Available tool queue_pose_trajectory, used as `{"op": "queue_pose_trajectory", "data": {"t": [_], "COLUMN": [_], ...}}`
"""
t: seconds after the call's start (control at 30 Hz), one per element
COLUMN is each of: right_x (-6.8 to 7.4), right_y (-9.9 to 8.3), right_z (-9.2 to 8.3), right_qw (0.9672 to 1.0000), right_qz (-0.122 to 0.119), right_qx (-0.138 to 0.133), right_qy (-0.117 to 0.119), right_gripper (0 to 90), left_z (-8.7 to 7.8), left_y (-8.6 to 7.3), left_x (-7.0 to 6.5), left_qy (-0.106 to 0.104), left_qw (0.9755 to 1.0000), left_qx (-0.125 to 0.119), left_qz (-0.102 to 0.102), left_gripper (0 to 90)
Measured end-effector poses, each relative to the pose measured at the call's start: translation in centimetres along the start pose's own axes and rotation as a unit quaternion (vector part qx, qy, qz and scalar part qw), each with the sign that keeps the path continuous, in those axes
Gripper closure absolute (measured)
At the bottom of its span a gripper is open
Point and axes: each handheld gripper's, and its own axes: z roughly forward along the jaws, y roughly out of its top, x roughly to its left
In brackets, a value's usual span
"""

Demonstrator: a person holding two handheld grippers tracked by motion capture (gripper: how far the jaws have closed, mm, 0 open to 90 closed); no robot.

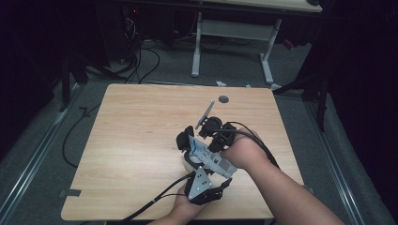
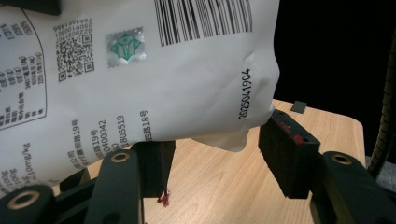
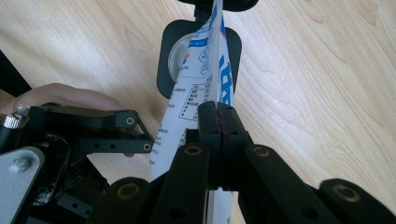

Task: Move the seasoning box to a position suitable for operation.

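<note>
A white bag point(image 1: 210, 158) with blue print, a barcode and small text hangs over the middle of the wooden table point(image 1: 141, 131). In the right gripper view my right gripper point(image 3: 218, 112) is shut on the bag's point(image 3: 205, 60) thin edge, holding it up from above. The bag's point(image 2: 140, 79) bulging lower corner sits just above and between the jaws of my left gripper point(image 2: 217, 154), which stand wide apart; the right pad point(image 2: 285, 149) is close to the bag's side. Under the bag lies a black square device point(image 3: 168, 79) with a round silver middle.
A person's hands hold both grippers near the table's front right. A grey round spot point(image 1: 223, 99) marks the far edge, and a grey tape piece point(image 1: 70, 192) the front left corner. Cables and a second table's white legs point(image 1: 197, 47) lie beyond on the floor.
</note>
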Motion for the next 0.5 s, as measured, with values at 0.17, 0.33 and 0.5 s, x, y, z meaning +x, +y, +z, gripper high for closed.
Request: {"op": "queue_pose_trajectory", "data": {"t": [0.17, 0.33, 0.5], "right_x": [0.0, -0.1, 0.0], "right_y": [-0.3, -0.5, -0.8], "right_z": [0.0, 0.1, 0.4], "right_qw": [1.0000, 1.0000, 0.9999], "right_qz": [0.000, 0.003, 0.008], "right_qx": [-0.003, -0.002, -0.002], "right_qy": [0.001, 0.003, 0.006], "right_gripper": [90.0, 90.0, 90.0], "left_z": [0.0, 0.0, -0.1], "left_y": [-0.3, -0.7, -1.1], "left_x": [0.0, 0.0, 0.1], "left_qy": [-0.001, -0.003, -0.005], "left_qw": [1.0000, 0.9999, 0.9998], "left_qx": [0.006, 0.011, 0.018], "left_qz": [0.000, 0.004, 0.005], "left_gripper": [48.0, 48.4, 48.7]}}
